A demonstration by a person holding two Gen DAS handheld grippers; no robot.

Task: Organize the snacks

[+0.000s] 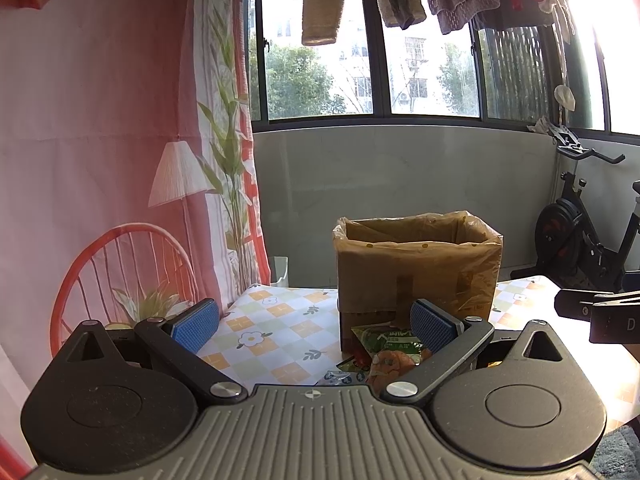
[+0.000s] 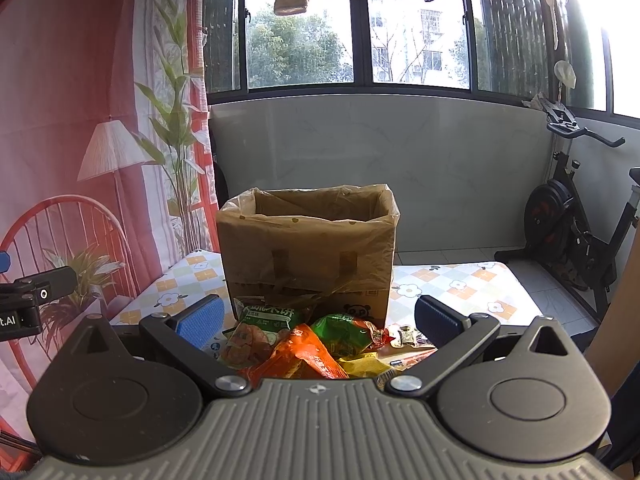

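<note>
A cardboard box (image 1: 416,268) lined with a clear plastic bag stands open on the table; it also shows in the right wrist view (image 2: 308,248). A pile of snack packets lies in front of it: a green-and-white packet (image 2: 264,320), an orange packet (image 2: 300,356), a green packet (image 2: 344,332) and yellow ones (image 2: 360,366). In the left wrist view the green-and-white packet (image 1: 394,344) lies by the right finger. My left gripper (image 1: 316,324) is open and empty, left of the pile. My right gripper (image 2: 318,322) is open and empty, over the pile.
The table has a checked floral cloth (image 1: 272,332). A red printed backdrop (image 1: 100,160) hangs at the left. An exercise bike (image 2: 572,232) stands at the right by the window wall. The other gripper shows at each view's edge (image 1: 600,312) (image 2: 24,296).
</note>
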